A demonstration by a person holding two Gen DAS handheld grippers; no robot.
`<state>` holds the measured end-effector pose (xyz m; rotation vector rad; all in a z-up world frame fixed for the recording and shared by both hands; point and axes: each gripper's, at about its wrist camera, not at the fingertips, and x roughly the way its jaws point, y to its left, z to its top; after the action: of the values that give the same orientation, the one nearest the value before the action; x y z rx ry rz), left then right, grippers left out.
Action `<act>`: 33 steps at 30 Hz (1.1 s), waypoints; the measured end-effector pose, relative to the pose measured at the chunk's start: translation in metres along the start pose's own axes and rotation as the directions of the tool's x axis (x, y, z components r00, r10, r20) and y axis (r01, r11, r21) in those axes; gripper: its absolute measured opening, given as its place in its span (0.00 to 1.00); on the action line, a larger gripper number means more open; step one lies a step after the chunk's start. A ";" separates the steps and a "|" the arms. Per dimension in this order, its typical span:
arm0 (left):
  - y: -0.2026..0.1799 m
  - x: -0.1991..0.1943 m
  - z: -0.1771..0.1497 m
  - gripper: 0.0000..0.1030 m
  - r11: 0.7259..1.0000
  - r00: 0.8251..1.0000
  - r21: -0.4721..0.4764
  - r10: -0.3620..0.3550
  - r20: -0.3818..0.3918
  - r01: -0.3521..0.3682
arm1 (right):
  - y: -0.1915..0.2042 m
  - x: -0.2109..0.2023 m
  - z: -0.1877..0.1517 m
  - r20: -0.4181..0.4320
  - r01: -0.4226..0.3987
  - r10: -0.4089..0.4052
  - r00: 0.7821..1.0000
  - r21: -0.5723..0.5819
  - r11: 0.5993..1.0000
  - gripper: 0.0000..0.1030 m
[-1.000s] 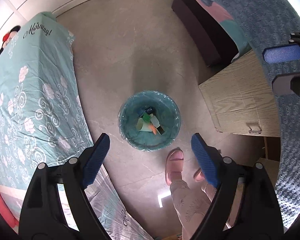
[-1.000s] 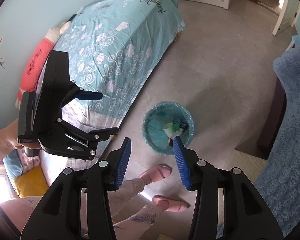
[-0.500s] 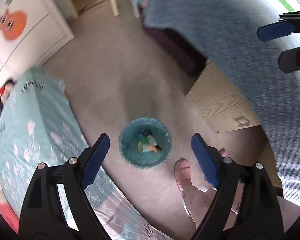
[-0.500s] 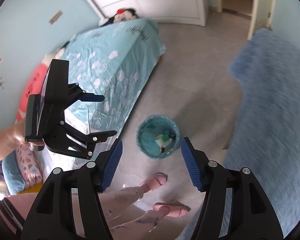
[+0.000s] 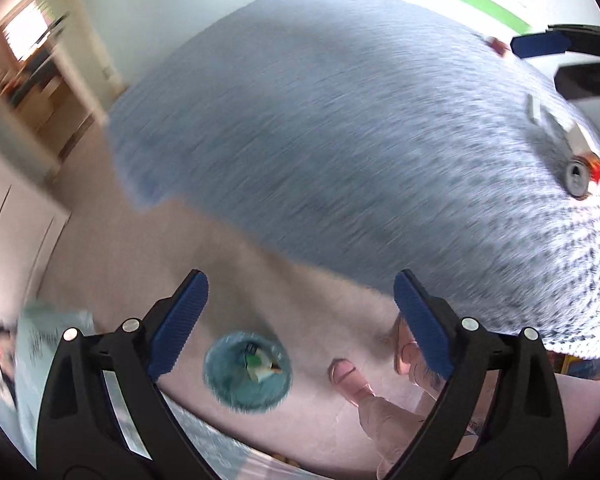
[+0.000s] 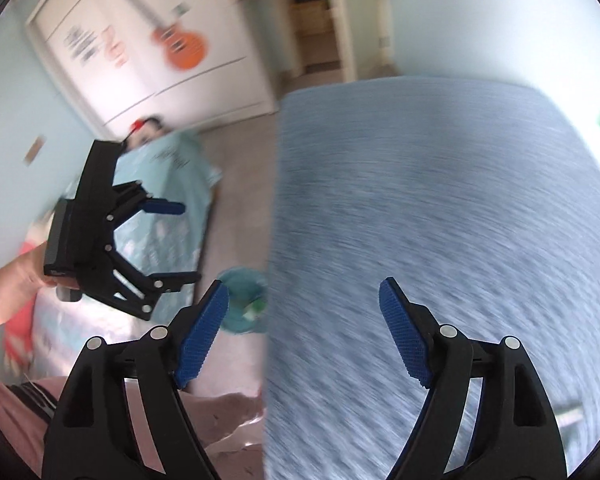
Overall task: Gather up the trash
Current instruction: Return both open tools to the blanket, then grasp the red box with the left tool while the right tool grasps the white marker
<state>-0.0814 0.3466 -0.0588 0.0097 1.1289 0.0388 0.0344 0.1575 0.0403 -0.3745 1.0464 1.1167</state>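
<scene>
Swinging toward the blue bed (image 5: 360, 128), left gripper (image 5: 300, 326) and right gripper (image 6: 304, 330) empty, jaws just widened. Bin (image 5: 247, 372) on floor holds scraps. Litter (image 5: 580, 166) remains near bed's far edge; unfinished, I judge.

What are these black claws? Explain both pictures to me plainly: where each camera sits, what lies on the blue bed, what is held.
There is no robot here. A person holds a two-finger gripper in each hand, and a wide-angle camera on each looks along its fingers. One picture is from the left gripper, the other from the right gripper. Each picture also shows the other gripper off to the side. Both have just been opening their jaws and now stand open, with nothing between them. On the floor is a teal bin with trash already in it. On the blue bed lie a few small bits, too blurred to name.
</scene>
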 end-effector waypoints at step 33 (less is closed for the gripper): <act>-0.307 0.060 0.246 0.89 0.775 0.964 0.591 -0.265 -0.023 0.227 | -0.229 -0.170 -0.230 0.027 0.235 -0.335 0.942 0.660 0.713 0.83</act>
<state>0.1740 0.0450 -0.0160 0.4195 1.0333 -0.5518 0.1099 -0.1997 0.0130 0.1107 1.1301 0.4340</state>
